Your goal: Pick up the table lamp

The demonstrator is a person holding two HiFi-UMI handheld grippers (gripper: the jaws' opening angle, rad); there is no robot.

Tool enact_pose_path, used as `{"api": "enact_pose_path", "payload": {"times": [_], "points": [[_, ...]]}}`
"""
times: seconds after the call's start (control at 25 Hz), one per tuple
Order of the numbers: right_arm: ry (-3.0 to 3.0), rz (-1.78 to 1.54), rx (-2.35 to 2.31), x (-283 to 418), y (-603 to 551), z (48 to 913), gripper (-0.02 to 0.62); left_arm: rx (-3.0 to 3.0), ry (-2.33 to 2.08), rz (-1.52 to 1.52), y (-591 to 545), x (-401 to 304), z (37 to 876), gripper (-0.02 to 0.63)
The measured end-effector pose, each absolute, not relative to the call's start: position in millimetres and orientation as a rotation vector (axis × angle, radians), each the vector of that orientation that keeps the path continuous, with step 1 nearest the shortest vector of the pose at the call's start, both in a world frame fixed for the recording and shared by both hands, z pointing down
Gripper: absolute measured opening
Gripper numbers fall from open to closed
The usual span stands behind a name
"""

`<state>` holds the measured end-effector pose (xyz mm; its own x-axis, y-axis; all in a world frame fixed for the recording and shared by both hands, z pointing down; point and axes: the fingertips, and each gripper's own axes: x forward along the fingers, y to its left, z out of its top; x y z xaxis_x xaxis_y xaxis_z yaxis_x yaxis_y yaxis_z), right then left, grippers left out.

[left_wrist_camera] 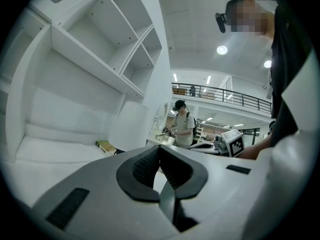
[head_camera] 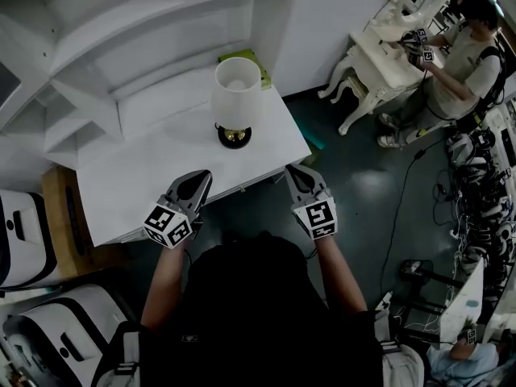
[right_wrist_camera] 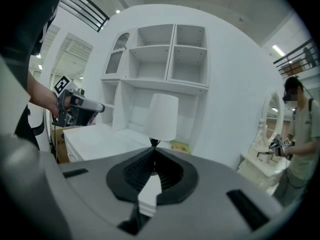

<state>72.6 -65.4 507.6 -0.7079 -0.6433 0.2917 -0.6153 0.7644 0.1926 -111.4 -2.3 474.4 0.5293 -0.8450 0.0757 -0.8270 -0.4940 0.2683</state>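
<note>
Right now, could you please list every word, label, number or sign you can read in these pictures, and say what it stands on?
No readable text anywhere.
On the cubes of the left tool and right tool: black-and-white square patterns only, no letters or digits.
The green box behind the lamp: any print is too small to read.
The lamp: plain white shade, no label seen.

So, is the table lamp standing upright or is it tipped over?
Upright: the table lamp stands on its round base on the white desk, shade on top.
</note>
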Motion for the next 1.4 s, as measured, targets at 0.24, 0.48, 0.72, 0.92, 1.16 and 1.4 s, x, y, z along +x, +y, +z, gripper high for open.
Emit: {"api": "enact_pose_path", "payload": {"times": [0.24, 0.48, 0.72, 0.92, 1.16, 1.4], "points": [[-2.621, -0.093, 0.943, 103, -72, 507, 0.009, 2.478, -1.435, -0.095, -15, -92, 473, 0.009], [-2.609, -0.080, 0.892, 137, -67, 515, 0.009, 2.420, -1.551, -0.095, -27, -80, 481, 0.011], [-2.571, -0.073, 0.894, 174, -61, 524, 0.009, 2.397, -1.600, -0.074, -46, -70, 498, 0.016], [-2.516, -0.036, 0.959, 209, -56, 530, 0.009, 2.428, -1.656, -0.034, -66, -63, 507, 0.065], [-2.451, 0.002, 1.068, 236, -56, 533, 0.009, 2.437, -1.706, 0.038, -93, -64, 526, 0.133], [-2.405, 0.010, 1.125, 240, -54, 526, 0.009, 2.346, -1.782, 0.065, -117, -95, 554, 0.162]]}}
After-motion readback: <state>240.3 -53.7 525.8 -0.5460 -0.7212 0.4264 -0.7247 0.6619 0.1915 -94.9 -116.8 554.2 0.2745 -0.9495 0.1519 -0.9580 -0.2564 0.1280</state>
